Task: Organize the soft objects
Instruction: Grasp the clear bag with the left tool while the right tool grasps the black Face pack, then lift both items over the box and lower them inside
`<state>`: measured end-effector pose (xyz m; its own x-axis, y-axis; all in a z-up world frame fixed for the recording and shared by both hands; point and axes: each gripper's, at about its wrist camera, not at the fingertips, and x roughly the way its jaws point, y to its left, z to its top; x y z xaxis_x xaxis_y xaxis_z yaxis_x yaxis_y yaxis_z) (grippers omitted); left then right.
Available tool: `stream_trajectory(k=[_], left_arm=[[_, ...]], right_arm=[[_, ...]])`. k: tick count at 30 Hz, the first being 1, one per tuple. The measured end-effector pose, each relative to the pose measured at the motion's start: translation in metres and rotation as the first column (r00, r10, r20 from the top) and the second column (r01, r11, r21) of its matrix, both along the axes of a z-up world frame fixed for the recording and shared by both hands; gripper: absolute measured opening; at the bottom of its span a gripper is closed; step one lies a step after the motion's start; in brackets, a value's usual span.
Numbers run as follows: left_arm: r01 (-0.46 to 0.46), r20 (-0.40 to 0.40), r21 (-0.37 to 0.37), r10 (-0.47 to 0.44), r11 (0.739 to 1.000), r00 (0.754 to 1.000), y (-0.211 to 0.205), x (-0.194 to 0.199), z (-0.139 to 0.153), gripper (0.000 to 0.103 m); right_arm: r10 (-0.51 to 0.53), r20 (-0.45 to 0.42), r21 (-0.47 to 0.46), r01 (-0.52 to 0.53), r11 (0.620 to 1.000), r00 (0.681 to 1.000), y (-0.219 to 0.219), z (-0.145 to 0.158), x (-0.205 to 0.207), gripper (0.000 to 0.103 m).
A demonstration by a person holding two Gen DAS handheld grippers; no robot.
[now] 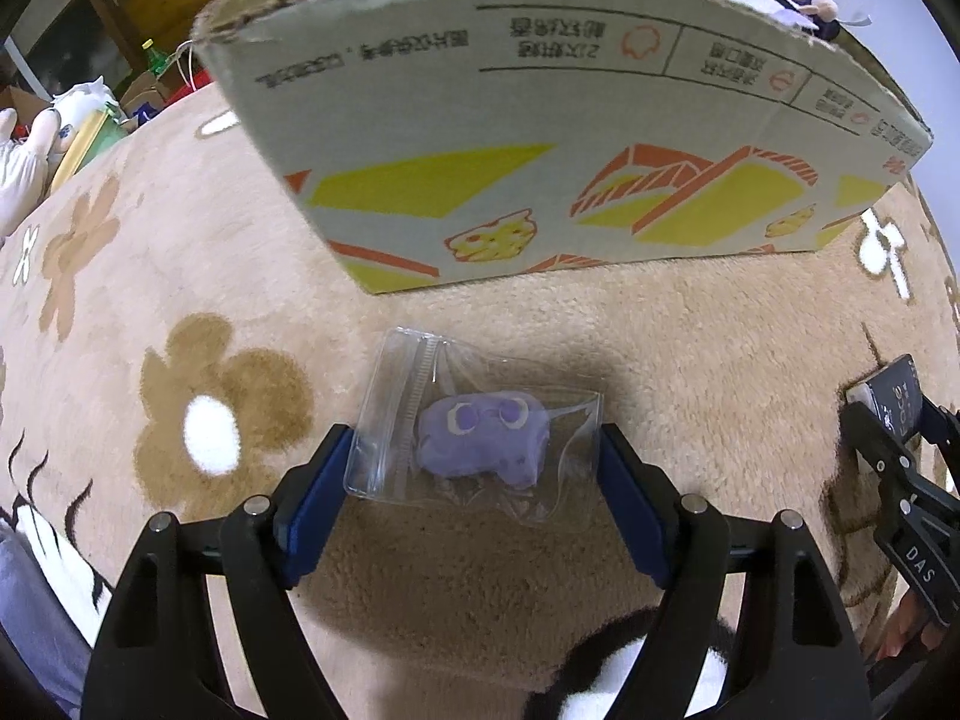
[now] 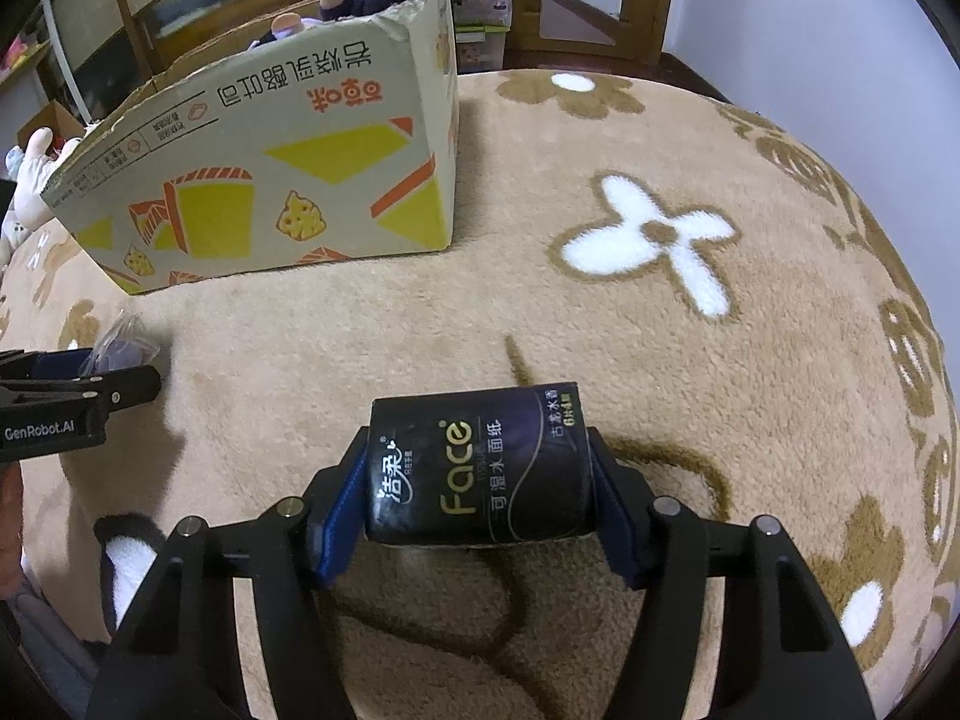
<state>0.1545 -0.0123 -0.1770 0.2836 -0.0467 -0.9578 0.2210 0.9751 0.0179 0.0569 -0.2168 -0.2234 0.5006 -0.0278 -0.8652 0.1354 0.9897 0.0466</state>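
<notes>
Pickup looks like the step in hand, with both grippers at their items on the carpet (image 2: 420, 312) in front of the cardboard box (image 1: 540, 138). The left gripper (image 1: 474, 456) has its blue pads on either side of a clear zip bag (image 1: 384, 420) holding a small purple plush (image 1: 483, 438); the pads touch the bag's edges, but whether they are clenched on it cannot be told. The right gripper (image 2: 480, 468) is clamped on a dark tissue pack (image 2: 480, 468), both pads pressed against its ends. Both items sit near the box's front wall, the bag close to its left front corner, and plush toys already show over the rim. Judging from this, the next move calls for a firm grasp on the slippery bag, then lifting each item clear of the tall front wall before releasing inside
</notes>
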Motion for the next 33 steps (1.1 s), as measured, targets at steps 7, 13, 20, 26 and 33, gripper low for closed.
stream_trajectory(k=[7, 13, 20, 26, 33], left_arm=[[-0.015, 0.051, 0.006, 0.015, 1.0, 0.999, -0.003, -0.024, 0.019, 0.079], [-0.008, 0.127, -0.002, 0.008, 1.0, 0.992, -0.004, -0.051, 0.041, 0.079], [-0.004, 0.223, -0.009, 0.006, 1.0, 0.975, -0.004, -0.061, 0.077, 0.079], [-0.007, 0.346, -0.036, 0.019, 0.999, 0.938, -0.003, -0.075, 0.108, 0.079], [-0.003, 0.484, -0.068, 0.036, 0.998, 0.874, 0.001, -0.089, 0.141, 0.079]], right_arm=[[0.003, 0.039, 0.022, -0.004, 1.0, 0.999, 0.0, 0.007, -0.006, 0.068], [0.02, 0.131, 0.02, -0.023, 1.0, 0.991, 0.005, 0.025, -0.014, 0.068], [0.016, 0.205, 0.024, -0.021, 0.999, 0.979, 0.005, 0.045, -0.022, 0.068], [0.027, 0.282, 0.021, -0.034, 0.999, 0.959, 0.006, 0.068, -0.029, 0.068], [0.048, 0.358, 0.01, -0.055, 0.998, 0.932, 0.01, 0.092, -0.033, 0.068]])
